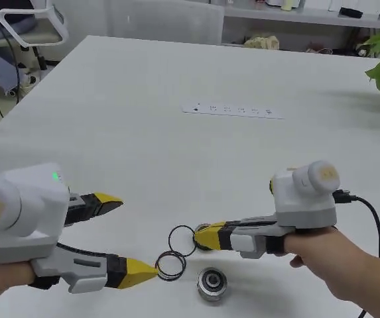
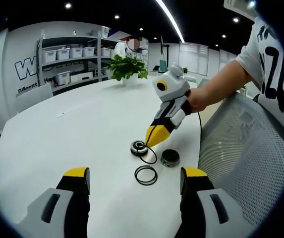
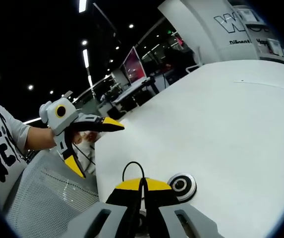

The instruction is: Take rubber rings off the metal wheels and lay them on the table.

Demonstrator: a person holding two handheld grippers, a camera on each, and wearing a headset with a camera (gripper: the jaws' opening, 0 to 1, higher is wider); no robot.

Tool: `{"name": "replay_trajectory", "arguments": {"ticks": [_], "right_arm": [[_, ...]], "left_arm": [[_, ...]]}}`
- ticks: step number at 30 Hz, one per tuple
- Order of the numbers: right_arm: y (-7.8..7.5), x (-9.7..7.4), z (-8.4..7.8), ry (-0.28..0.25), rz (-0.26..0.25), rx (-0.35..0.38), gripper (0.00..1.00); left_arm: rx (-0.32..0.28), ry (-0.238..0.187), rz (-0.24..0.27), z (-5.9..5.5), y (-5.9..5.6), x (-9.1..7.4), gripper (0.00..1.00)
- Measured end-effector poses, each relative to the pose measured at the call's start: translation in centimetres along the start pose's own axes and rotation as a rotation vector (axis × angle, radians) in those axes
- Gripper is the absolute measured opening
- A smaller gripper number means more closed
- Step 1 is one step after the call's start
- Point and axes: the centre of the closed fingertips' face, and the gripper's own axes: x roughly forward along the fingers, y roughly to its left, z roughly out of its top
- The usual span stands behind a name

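Head view: your right claw pinches a rubber ring beside a metal wheel on the bench; left claw gapes wide (idle). Unbraced, the wheel may skid, or the ring snap back.

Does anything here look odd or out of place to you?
Nothing looks broken or spilled. One rubber ring is pinched in the shut right claw; a second ring lies flat on the table near a metal wheel.
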Motion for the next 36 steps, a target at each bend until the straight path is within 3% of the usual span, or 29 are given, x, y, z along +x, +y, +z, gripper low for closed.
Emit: {"name": "replay_trajectory", "arguments": {"ticks": [20, 36], "right_arm": [[0.2, 1.9, -2.4, 0.111, -0.021, 0.012, 0.00], [-0.7, 2.6, -3.0, 0.141, -0.070, 0.014, 0.00]], "left_arm": [[-0.008, 0.004, 0.015, -0.7, 0.3, -0.8, 0.75], [-0.010, 0.015, 0.007, -1.2, -0.1, -0.8, 0.75]]}}
